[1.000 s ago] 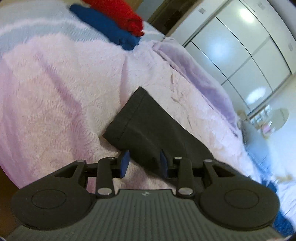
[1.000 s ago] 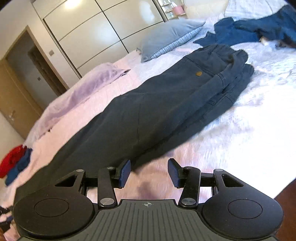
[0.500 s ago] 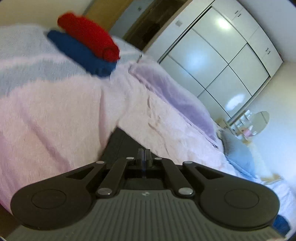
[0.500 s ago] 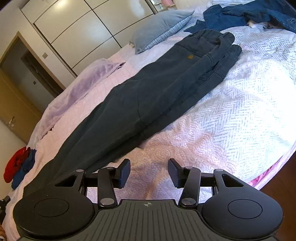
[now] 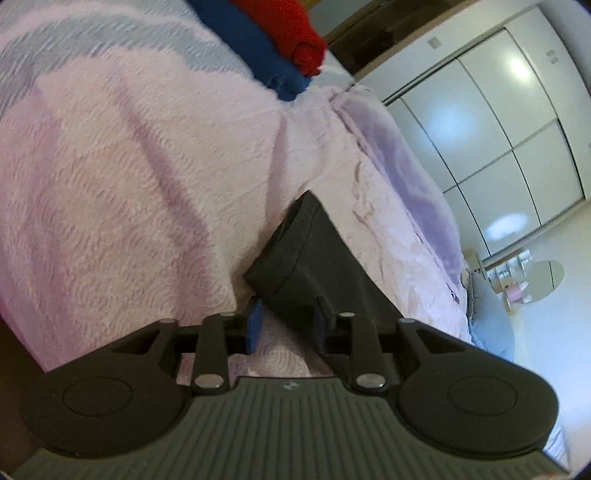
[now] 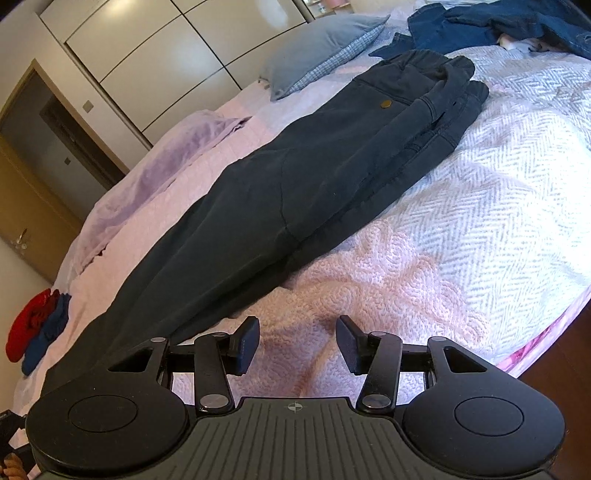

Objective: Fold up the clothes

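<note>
Dark trousers (image 6: pixel 295 177) lie lengthwise, legs stacked; left gripper (image 5: pixel 286 325) and right gripper (image 6: pixel 297 341) gape, gripping nothing.

Left tongs (image 5: pixel 286 325) reopened, trouser leg (image 5: pixel 314 258) between them.

A bed (image 6: pixel 461 229) under a pink-and-white quilted bedspread carries dark trousers (image 6: pixel 280 184), laid flat and stretching away from the right tongs (image 6: pixel 297 341). Beyond them lie a blue-grey pillow (image 6: pixel 325 55), a lilac blanket (image 6: pixel 162 155) and heaped denim clothes (image 6: pixel 498 26). Far left sit folded red and blue garments (image 6: pixel 35 332).
</note>
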Demonstrator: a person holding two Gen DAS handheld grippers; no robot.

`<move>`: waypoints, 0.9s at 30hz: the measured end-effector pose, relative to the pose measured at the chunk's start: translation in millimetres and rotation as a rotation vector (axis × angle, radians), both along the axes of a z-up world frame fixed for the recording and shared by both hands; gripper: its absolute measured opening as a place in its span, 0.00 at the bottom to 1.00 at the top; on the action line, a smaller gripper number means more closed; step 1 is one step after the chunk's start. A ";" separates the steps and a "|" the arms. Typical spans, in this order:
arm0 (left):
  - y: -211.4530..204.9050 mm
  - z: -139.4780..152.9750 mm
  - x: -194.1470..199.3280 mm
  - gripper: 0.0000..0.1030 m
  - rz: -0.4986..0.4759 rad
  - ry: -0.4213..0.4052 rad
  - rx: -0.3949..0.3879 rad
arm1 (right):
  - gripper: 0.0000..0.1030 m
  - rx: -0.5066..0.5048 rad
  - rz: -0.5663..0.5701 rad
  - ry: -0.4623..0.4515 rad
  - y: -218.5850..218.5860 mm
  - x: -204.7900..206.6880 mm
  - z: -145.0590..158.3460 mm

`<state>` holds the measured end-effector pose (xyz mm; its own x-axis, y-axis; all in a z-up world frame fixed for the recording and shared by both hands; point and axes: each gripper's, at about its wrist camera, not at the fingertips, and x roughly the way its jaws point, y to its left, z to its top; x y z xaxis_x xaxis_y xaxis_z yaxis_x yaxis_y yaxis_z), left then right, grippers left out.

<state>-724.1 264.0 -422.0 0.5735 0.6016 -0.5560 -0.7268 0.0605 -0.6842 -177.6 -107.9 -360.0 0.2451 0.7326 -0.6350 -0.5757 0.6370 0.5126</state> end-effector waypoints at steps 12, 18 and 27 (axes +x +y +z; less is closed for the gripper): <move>23.8 4.7 10.5 0.04 -0.073 0.010 -0.007 | 0.49 -0.005 0.001 0.015 -0.7 -3.9 -2.2; 2.1 33.6 -3.4 0.02 -0.138 -0.167 0.300 | 0.49 -0.006 -0.005 0.025 -5.0 -3.6 -1.0; 11.4 -22.8 0.7 0.03 -0.065 -0.009 0.086 | 0.49 -0.023 -0.010 0.023 -6.2 -5.1 -0.6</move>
